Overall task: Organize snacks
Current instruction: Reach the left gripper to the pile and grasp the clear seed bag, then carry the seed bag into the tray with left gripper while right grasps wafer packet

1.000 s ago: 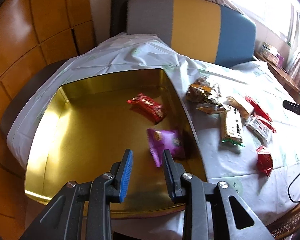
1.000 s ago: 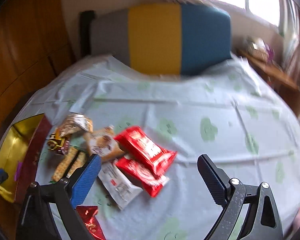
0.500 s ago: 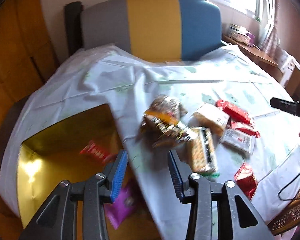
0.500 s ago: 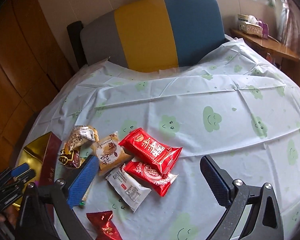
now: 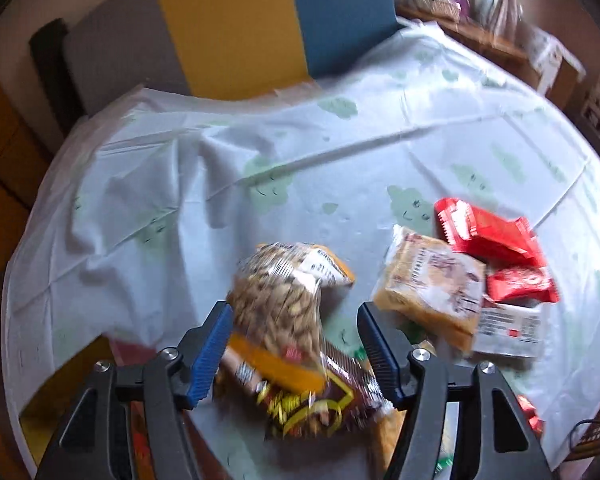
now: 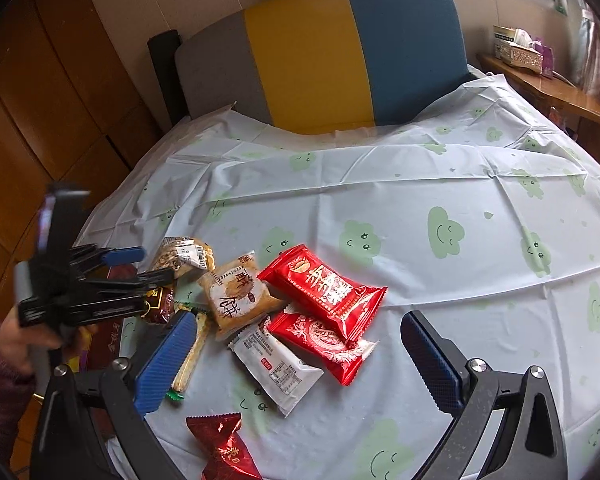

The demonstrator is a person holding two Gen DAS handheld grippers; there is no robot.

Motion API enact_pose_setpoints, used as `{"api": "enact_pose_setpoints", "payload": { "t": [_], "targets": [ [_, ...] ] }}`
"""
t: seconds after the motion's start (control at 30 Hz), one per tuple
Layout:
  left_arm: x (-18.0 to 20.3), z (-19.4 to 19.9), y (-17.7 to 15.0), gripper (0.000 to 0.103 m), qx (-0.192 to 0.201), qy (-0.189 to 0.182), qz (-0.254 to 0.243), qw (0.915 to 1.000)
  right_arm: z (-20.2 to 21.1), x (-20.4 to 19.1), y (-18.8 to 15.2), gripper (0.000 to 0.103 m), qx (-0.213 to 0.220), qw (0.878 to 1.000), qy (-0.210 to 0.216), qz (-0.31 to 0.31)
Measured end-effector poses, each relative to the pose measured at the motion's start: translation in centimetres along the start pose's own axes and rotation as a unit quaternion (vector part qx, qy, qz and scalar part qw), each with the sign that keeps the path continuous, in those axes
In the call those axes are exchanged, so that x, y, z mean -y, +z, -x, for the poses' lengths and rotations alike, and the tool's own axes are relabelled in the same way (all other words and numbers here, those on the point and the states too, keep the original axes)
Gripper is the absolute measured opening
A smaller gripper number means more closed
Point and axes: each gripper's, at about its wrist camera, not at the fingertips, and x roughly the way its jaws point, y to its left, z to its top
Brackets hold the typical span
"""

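Observation:
My left gripper (image 5: 294, 308) hangs over the left end of the snack pile, its jaws opening. A clear bag of nuts (image 5: 284, 300) and a brown-gold wrapper (image 5: 320, 400) lie between its fingers, and no pad presses on them. My right gripper (image 6: 296, 320) stands wide open above a large red packet (image 6: 324, 290), a second red packet (image 6: 324, 344) and a white packet (image 6: 276, 364). A tan pastry packet (image 6: 236, 296) lies just left of them. The left gripper (image 6: 140, 268) shows at the left of the right wrist view. The gold box (image 5: 60, 392) sits at the bottom left.
A dark red candy (image 6: 224, 444) and a cracker strip (image 6: 190, 356) lie near the front edge. The cloud-print tablecloth (image 6: 420, 184) covers a round table. A grey, yellow and blue chair back (image 6: 340, 52) stands behind it. A hand (image 6: 12, 336) holds the left gripper.
My left gripper swung right, from above the gold box to over the snack pile, and its jaws widened. The packets inside the box left its view. The right gripper stayed in place.

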Motion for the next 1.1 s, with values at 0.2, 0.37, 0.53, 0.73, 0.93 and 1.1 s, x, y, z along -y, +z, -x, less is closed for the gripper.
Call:
{"api": "enact_pose_setpoints", "payload": {
  "t": [0.2, 0.37, 0.53, 0.73, 0.93, 1.1],
  "targets": [
    [-0.7, -2.9, 1.2, 0.055, -0.014, 0.019, 0.004, 0.9997, 0.1, 0.2, 0.3, 0.103, 0.003, 1.000, 0.001, -0.006],
    [-1.1, -1.6, 0.7, 0.041, 0.022, 0.008, 0.025, 0.9994, 0.0, 0.2, 0.3, 0.102, 0.006, 1.000, -0.002, -0.004],
    [-1.7, 1.9, -0.9, 0.038, 0.063, -0.008, 0.071, 0.9955, -0.3, -0.1, 0.1, 0.102, -0.001, 1.000, -0.008, 0.008],
    [-2.8, 8.0, -3.9, 0.038, 0.120, -0.013, 0.114, 0.9861, -1.2, -0.9, -0.6, 0.102, -0.018, 0.999, -0.010, 0.033],
    [-5.3, 12.1, -8.6, 0.038, 0.146, -0.010, 0.180, 0.9727, -2.6, -3.4, -2.1, 0.096, -0.047, 0.995, 0.009, 0.091],
    [-7.4, 14.0, -13.0, 0.038, 0.151, 0.008, 0.222, 0.9632, -4.0, -7.1, -2.8, 0.095, -0.075, 0.987, 0.049, 0.134]
  ]
}}
